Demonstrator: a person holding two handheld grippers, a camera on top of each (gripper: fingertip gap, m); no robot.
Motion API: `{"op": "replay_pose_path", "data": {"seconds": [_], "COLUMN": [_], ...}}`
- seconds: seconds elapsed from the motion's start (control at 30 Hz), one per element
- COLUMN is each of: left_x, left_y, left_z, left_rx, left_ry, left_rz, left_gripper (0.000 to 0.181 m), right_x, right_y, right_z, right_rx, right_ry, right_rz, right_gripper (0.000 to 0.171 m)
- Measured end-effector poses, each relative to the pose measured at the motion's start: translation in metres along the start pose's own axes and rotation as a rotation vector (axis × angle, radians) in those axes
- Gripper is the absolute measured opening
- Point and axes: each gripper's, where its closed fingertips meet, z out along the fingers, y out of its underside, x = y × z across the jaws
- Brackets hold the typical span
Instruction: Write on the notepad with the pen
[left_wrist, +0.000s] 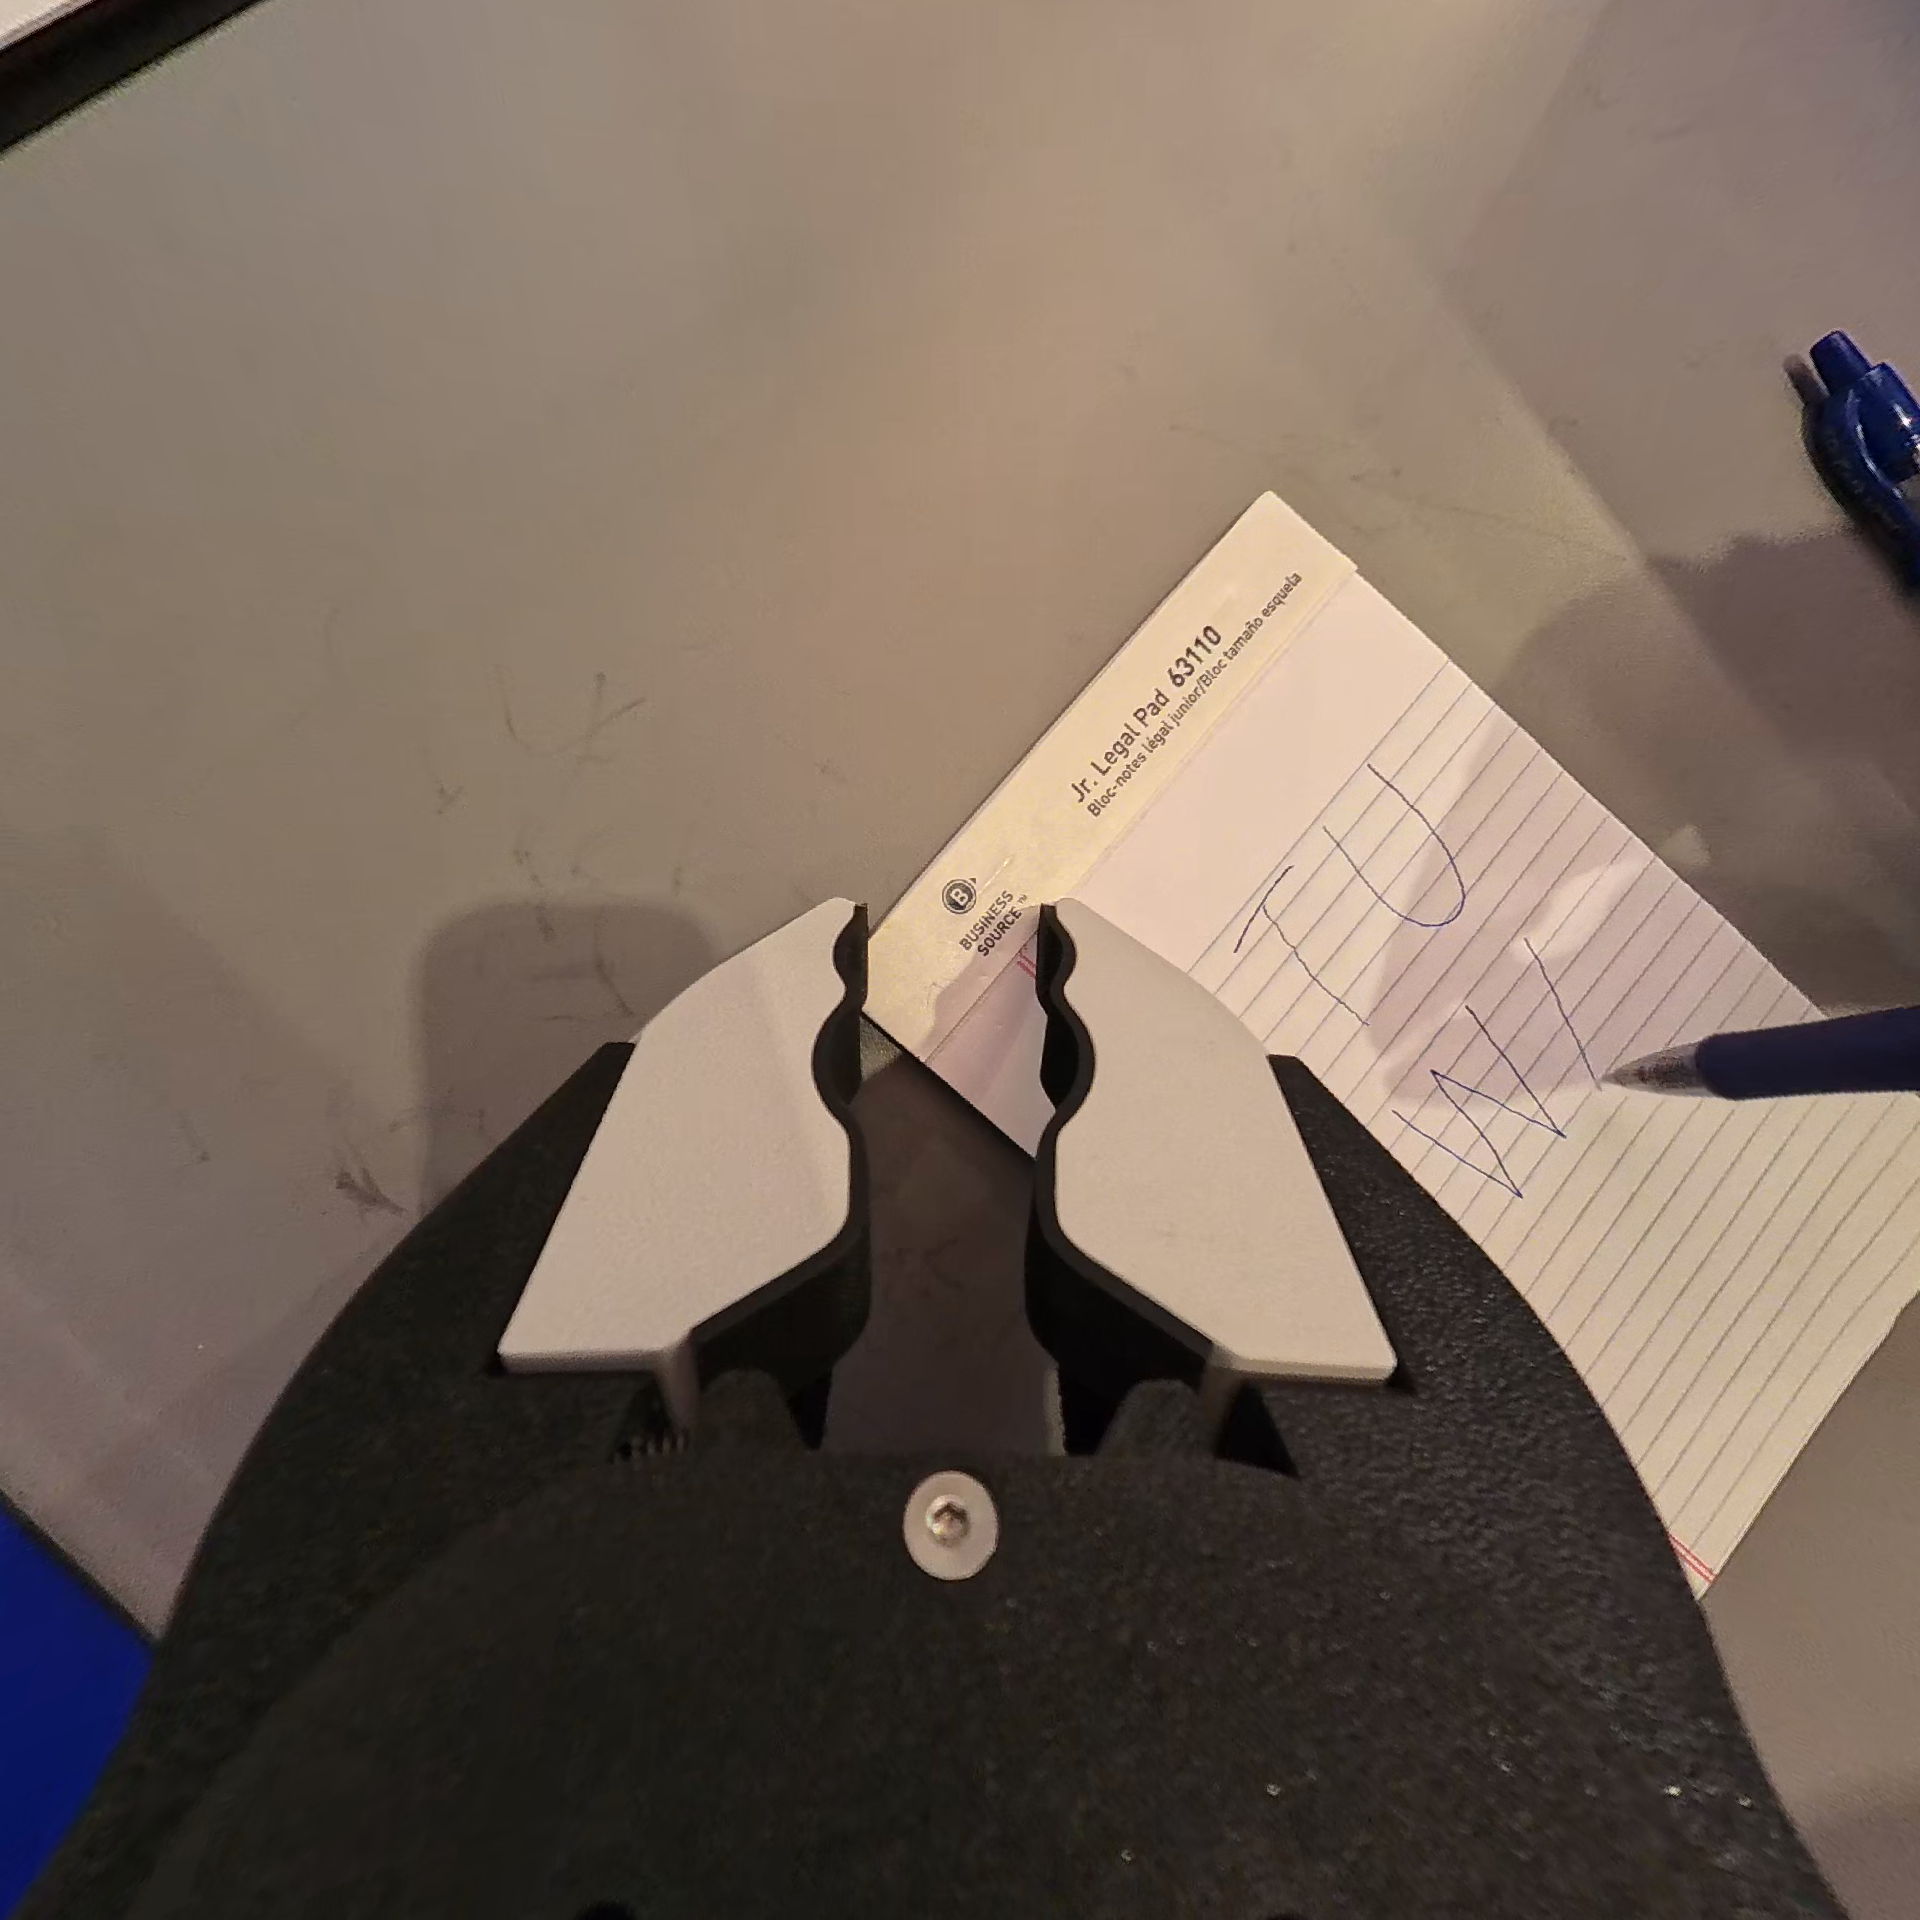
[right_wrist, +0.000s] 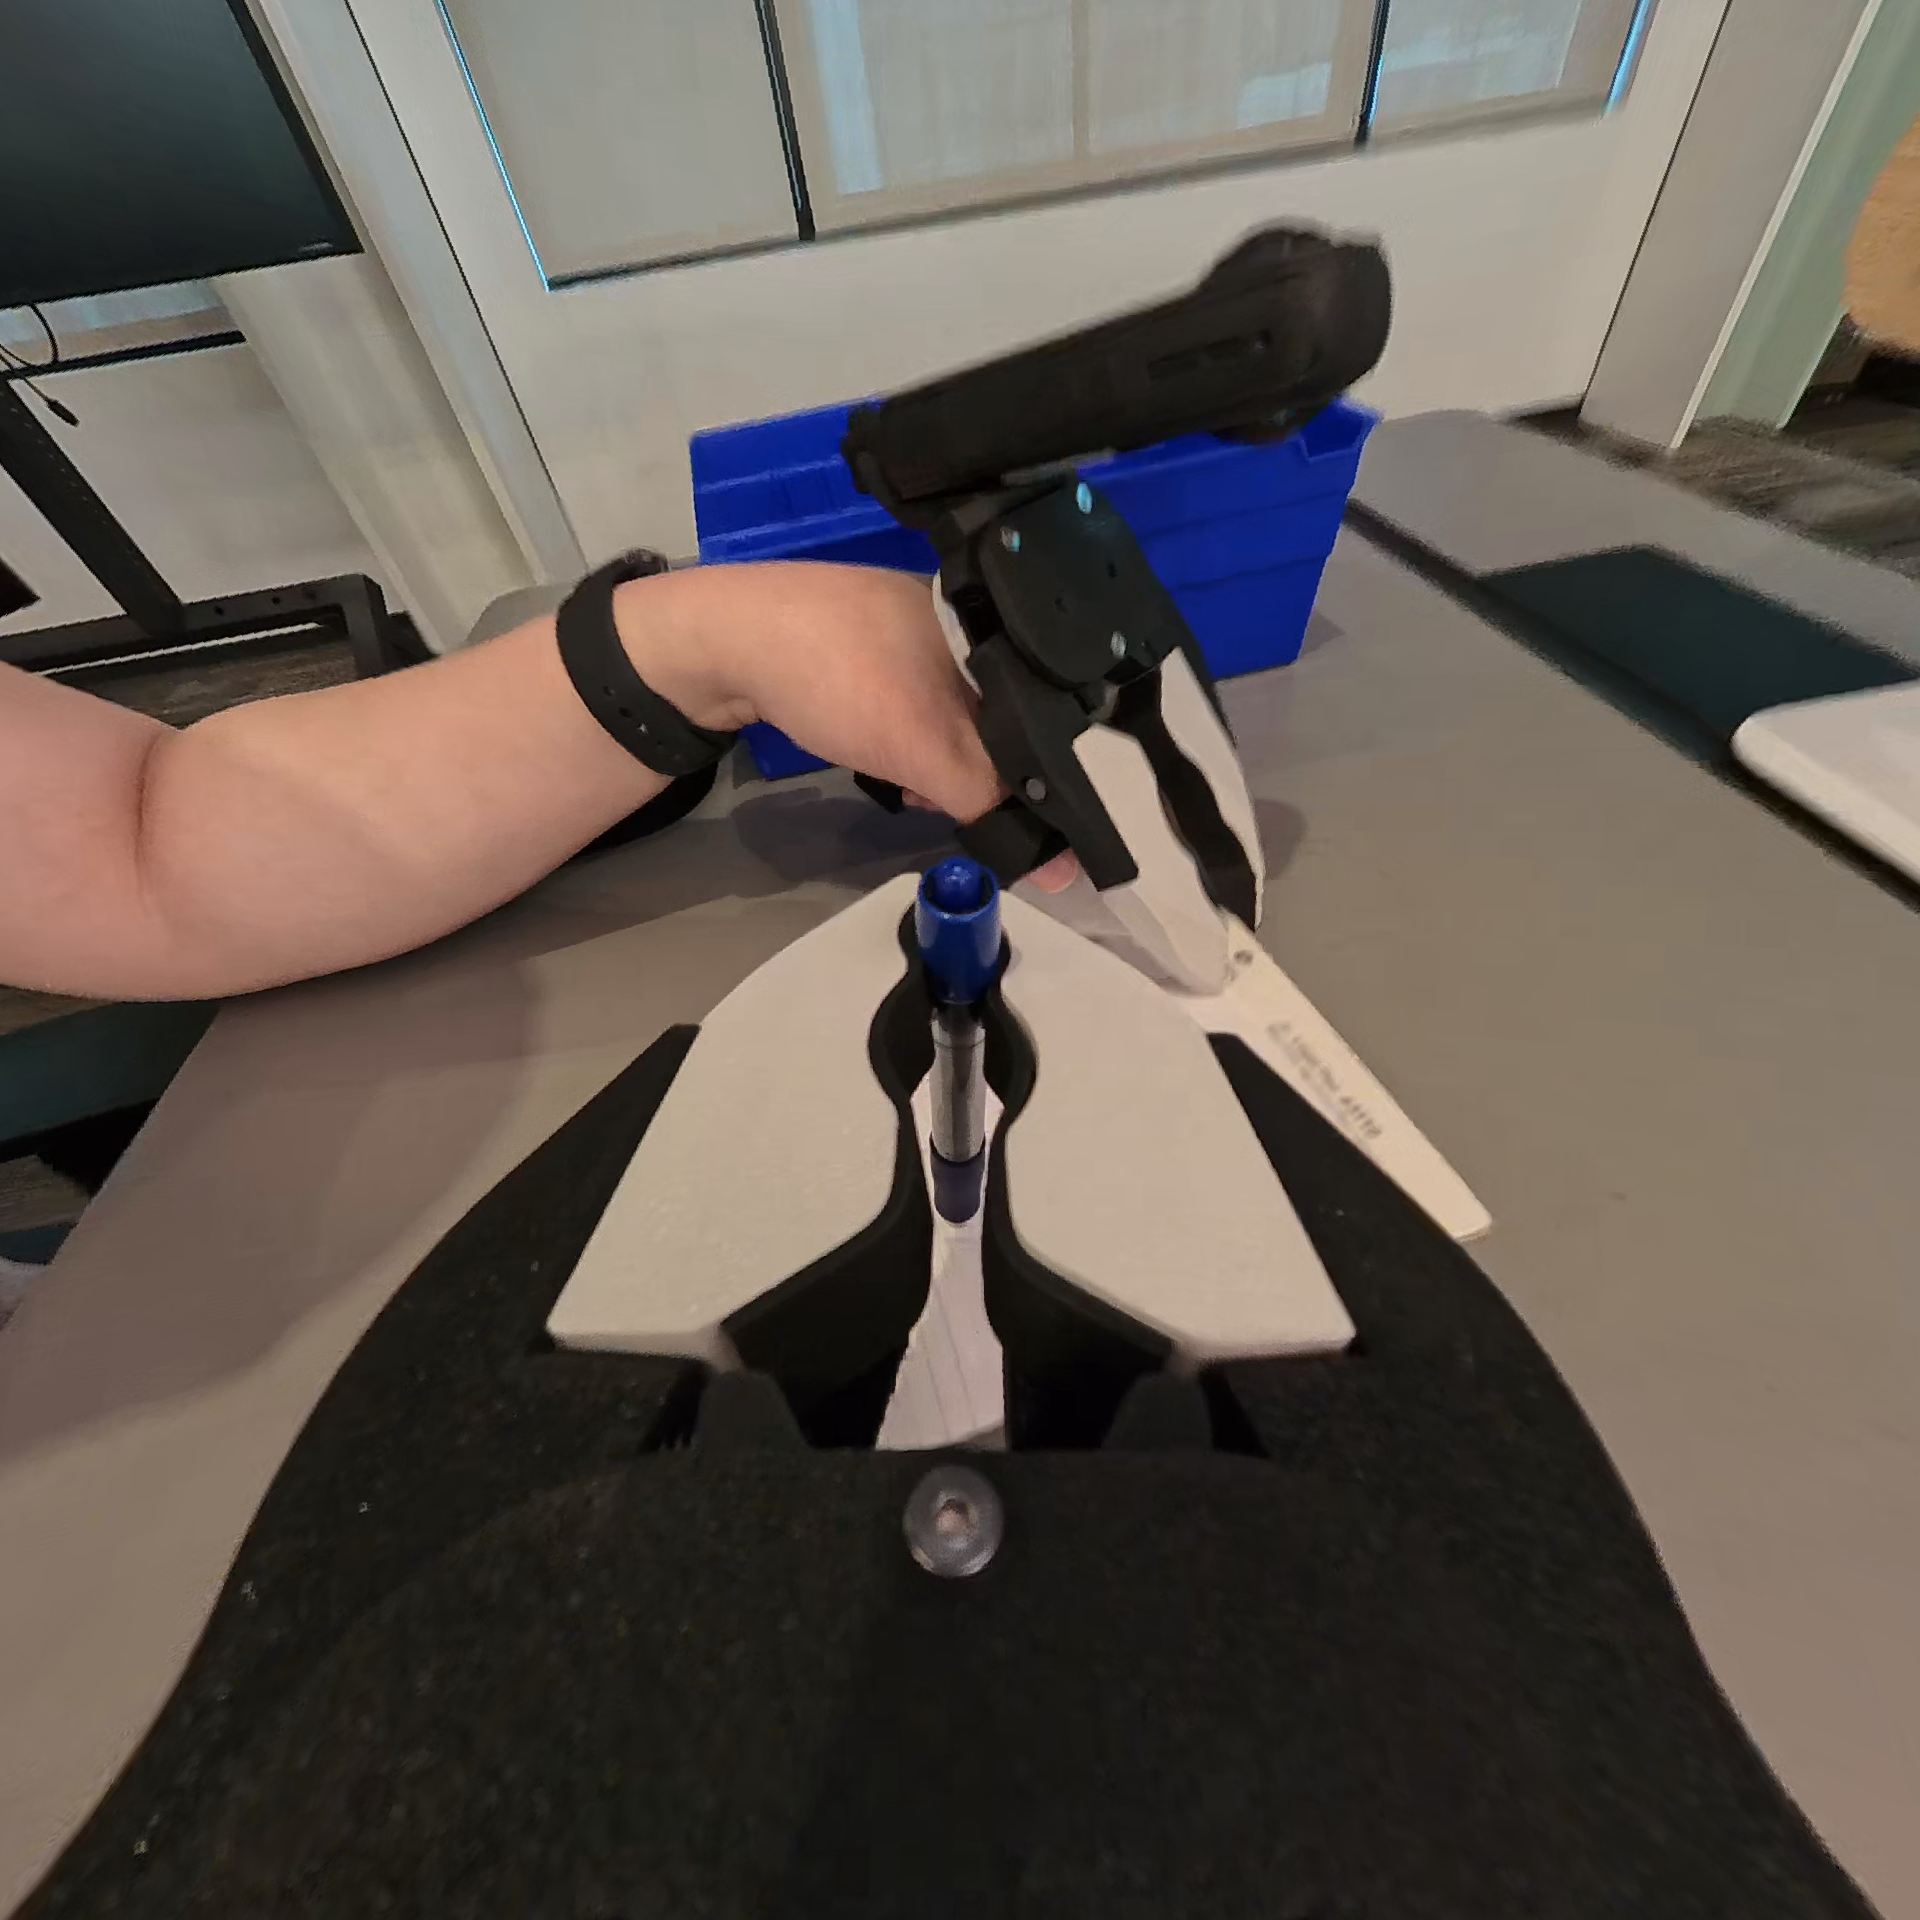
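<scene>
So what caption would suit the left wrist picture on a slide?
Open left gripper steadies the notepad corner while a blue pen writes.

One notepad (left_wrist: 1351, 831) lies on the grey table (left_wrist: 520, 520) and carries two rows of blue ink strokes (left_wrist: 1455, 987). Two pens show in the left wrist view: the writing pen (left_wrist: 1766, 1060), with its tip on the page, and a second pen (left_wrist: 1860, 436) lying on the table near its right edge. There are two grippers, the left gripper (left_wrist: 951, 914) and the right gripper (right_wrist: 956, 935), each with two grey fingers. One blue bin (right_wrist: 1247, 561) stands at the far edge of the table. One bare forearm (right_wrist: 312, 810) wears one black wristband (right_wrist: 623, 675), and one dark monitor (right_wrist: 135, 135) stands beyond the table's far left corner.
</scene>
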Motion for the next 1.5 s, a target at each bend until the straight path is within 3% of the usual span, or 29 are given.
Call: {"op": "replay_pose_path", "data": {"seconds": [0.13,0.67,1.5], "left_x": [0.000,0.000,0.000], "left_y": [0.000,0.000,0.000], "left_z": [0.000,0.000,0.000], "left_rx": [0.000,0.000,0.001], "left_ry": [0.000,0.000,0.001], "left_rz": [0.000,-0.001,0.000], "left_gripper": [0.031,0.031,0.031], "right_x": [0.006,0.019,0.013], "right_y": [-0.022,-0.002,0.004], "right_z": [-0.009,0.006,-0.006], "right_rx": [0.104,0.021,-0.014], "right_ry": [0.063,0.071,0.054], "right_rz": [-0.062,-0.050,-0.001], "right_gripper": [0.004,0.004,0.004]}}
